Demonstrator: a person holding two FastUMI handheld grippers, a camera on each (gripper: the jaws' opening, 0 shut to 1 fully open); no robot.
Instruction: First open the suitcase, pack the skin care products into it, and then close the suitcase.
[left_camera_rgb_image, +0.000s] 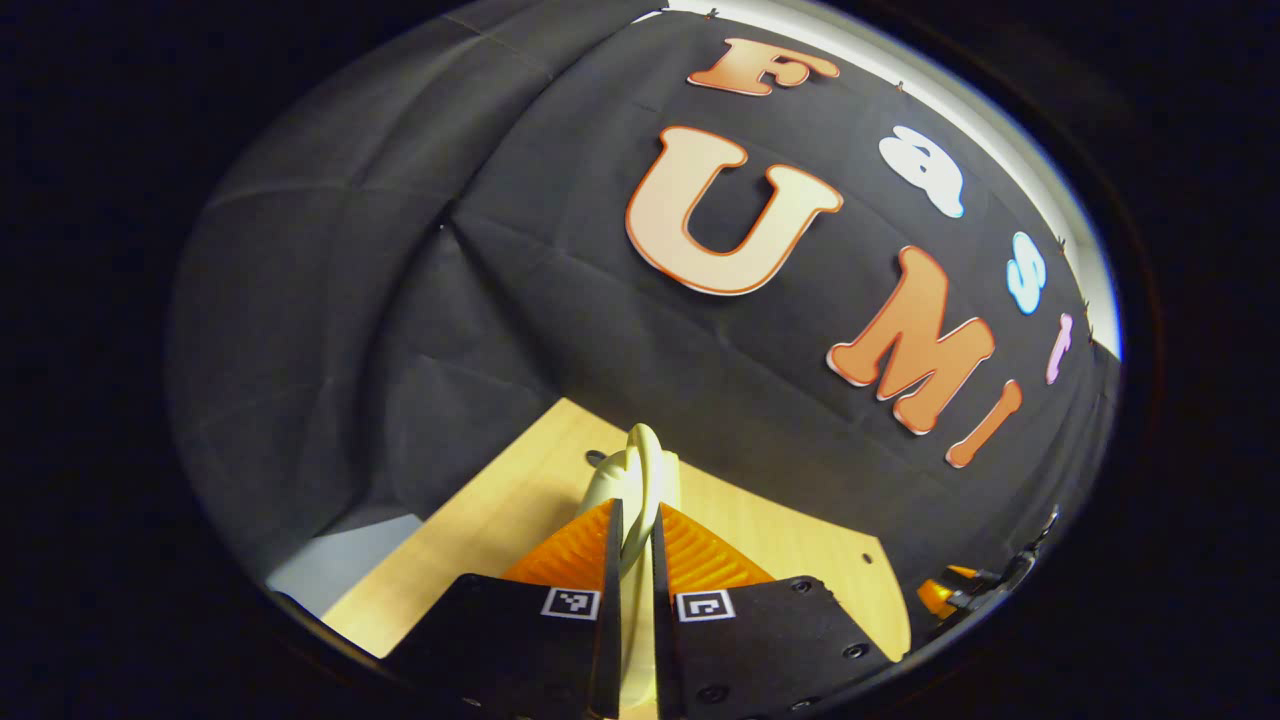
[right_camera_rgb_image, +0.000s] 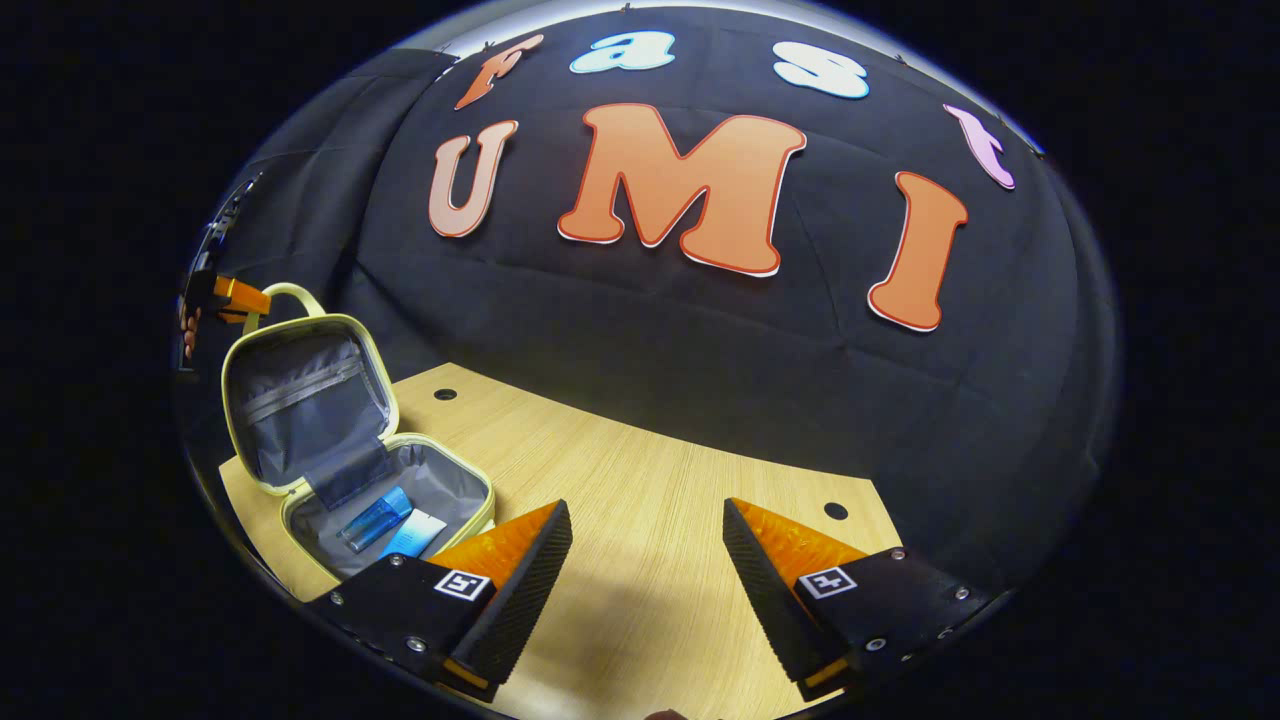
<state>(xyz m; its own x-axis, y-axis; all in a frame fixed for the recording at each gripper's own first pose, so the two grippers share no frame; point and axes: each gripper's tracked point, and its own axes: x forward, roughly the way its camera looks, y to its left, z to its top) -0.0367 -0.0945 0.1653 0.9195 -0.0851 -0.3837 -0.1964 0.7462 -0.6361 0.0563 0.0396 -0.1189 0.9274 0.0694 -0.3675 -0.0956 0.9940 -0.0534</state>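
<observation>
Two skin care products (right_camera_rgb_image: 385, 525) already in open suitcase (right_camera_rgb_image: 300, 420) on table (right_camera_rgb_image: 640, 520); light, stiff-shelled, best held by lid handle (left_camera_rgb_image: 640, 470), now pinched in left hand-held gripper (left_camera_rgb_image: 636, 560); right hand-held gripper (right_camera_rgb_image: 648, 560) wide, empty.

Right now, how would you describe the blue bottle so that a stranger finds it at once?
Find the wooden table, then the pale yellow suitcase standing open at its left end. Inside the grey lower half lie two items side by side: the blue bottle is darker and translucent, the tube beside it pale.
</observation>
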